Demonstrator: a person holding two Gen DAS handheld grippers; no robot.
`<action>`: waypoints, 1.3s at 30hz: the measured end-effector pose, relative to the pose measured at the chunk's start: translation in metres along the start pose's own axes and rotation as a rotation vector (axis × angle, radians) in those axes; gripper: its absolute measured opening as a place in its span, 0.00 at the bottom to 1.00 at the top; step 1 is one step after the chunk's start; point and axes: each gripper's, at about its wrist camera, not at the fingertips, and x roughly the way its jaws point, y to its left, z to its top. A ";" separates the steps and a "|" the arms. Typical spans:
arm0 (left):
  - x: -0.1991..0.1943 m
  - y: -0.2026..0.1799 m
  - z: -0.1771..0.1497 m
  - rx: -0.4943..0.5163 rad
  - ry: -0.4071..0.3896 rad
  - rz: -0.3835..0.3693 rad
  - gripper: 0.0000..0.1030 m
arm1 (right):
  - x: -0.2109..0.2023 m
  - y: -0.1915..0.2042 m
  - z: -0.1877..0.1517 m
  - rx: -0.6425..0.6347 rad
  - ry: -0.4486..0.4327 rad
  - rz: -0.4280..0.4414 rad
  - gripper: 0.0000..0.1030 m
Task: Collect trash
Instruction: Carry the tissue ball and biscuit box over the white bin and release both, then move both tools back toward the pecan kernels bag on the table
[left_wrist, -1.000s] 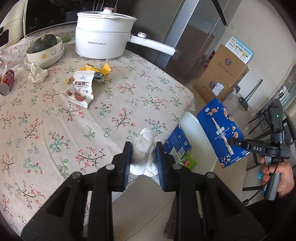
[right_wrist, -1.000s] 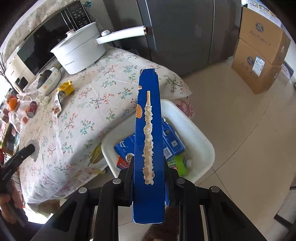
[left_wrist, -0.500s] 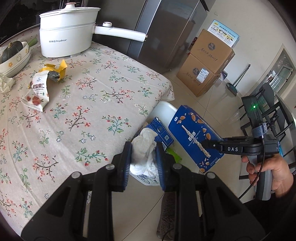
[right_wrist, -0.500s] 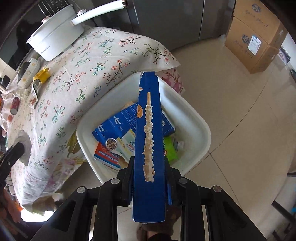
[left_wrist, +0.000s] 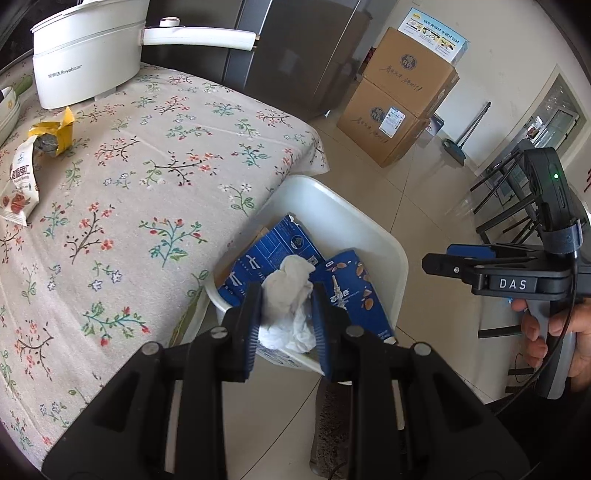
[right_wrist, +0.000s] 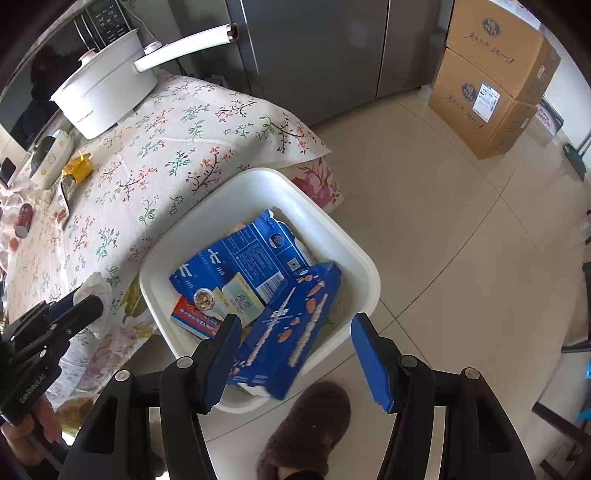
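Note:
My left gripper is shut on a crumpled white tissue and hangs over the near rim of the white bin, which stands on the floor beside the table. My right gripper is above the bin with its jaws opening. The blue almond carton lies tilted in the bin below them, free of the pads, resting on another blue carton and small packets. In the left wrist view the right gripper shows at the right, held by a hand.
The floral-clothed table bears a white electric pot, a yellow wrapper and a snack packet. Cardboard boxes stand on the tiled floor by a grey fridge. A brown slipper is beside the bin.
The right gripper's jaws have opened and the blue almond carton has dropped into the bin. The left gripper has carried the tissue off the table's edge to over the bin.

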 end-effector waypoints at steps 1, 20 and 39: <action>0.002 -0.002 0.001 0.004 0.001 -0.002 0.28 | 0.000 -0.001 -0.001 0.001 -0.001 -0.004 0.62; -0.012 0.017 0.013 0.018 -0.051 0.145 0.82 | -0.024 -0.013 0.005 0.039 -0.078 -0.011 0.68; -0.159 0.166 -0.017 -0.102 -0.180 0.514 0.99 | -0.034 0.126 0.052 -0.027 -0.220 0.086 0.74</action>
